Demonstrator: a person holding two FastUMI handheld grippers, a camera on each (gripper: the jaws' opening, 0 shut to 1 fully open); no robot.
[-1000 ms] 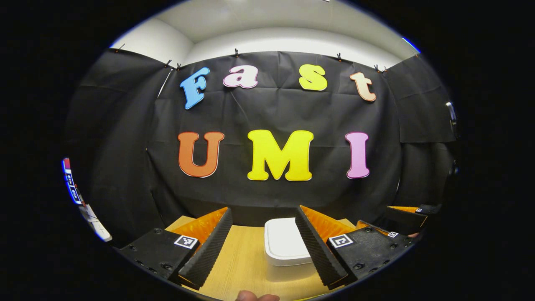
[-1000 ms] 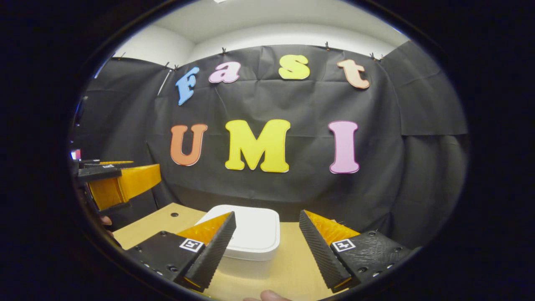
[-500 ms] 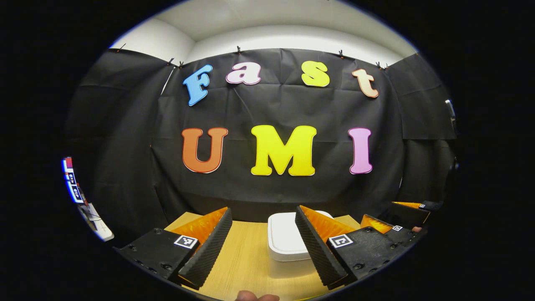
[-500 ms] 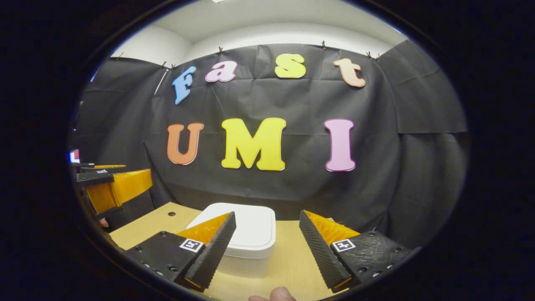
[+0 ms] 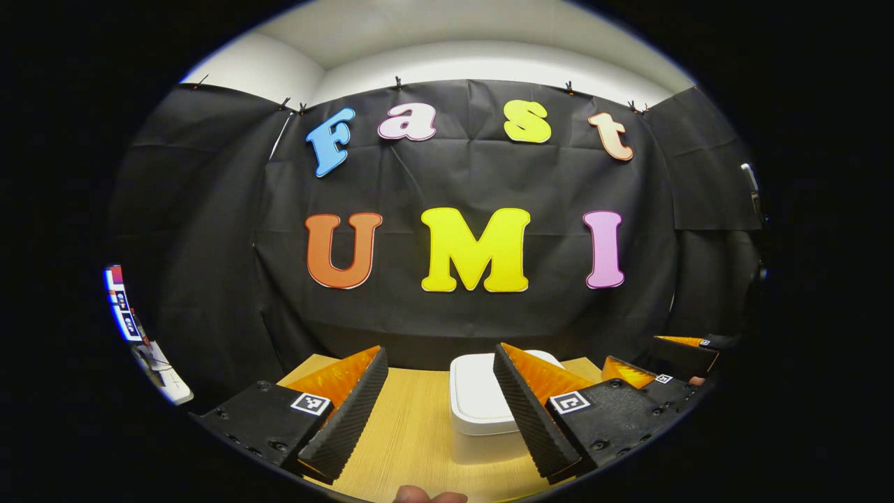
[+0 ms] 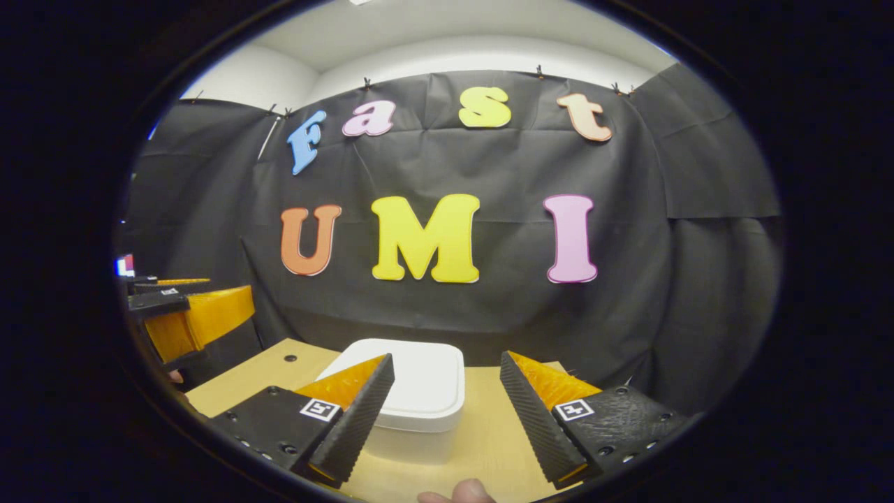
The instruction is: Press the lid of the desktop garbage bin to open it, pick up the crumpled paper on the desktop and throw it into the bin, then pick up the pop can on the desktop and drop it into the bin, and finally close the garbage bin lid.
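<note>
A: On the desk (image 5: 412, 433), left gripper view: white garbage bin (image 5: 482, 409) sits ahead, lid (image 5: 478, 395) down flat. Where is it relative to the fingers?

B: Left gripper (image 5: 440, 409) has its fingers spread wide, nothing between them. Bin is past the tips, off-centre toward the right finger (image 5: 524, 405), which covers the bin's right part. Left finger (image 5: 349, 412) is well apart from it, bare wood in between

A: contact?

B: can't tell from this angle, looks like the fingers are above and short of it

A: Right side?

B: Right gripper view: right gripper (image 6: 447, 412) also wide open, empty. Bin (image 6: 415, 398) here sits toward its left finger (image 6: 356, 412), which overlaps the bin's left front corner. Its right finger (image 6: 534, 412) is clear of the bin, desk (image 6: 489, 440) showing between

A: lid state there?

B: closed, seated on the body all round as far as visible

A: Other gripper visible?

B: Yes. Left gripper (image 6: 188, 318) shows at the far left edge of the right gripper view, held above the desk's left corner. Right gripper (image 5: 663, 367) shows at the far right of the left gripper view, beside the bin. A fingertip (image 6: 461, 492) of the person pokes in at the bottom edge
</note>
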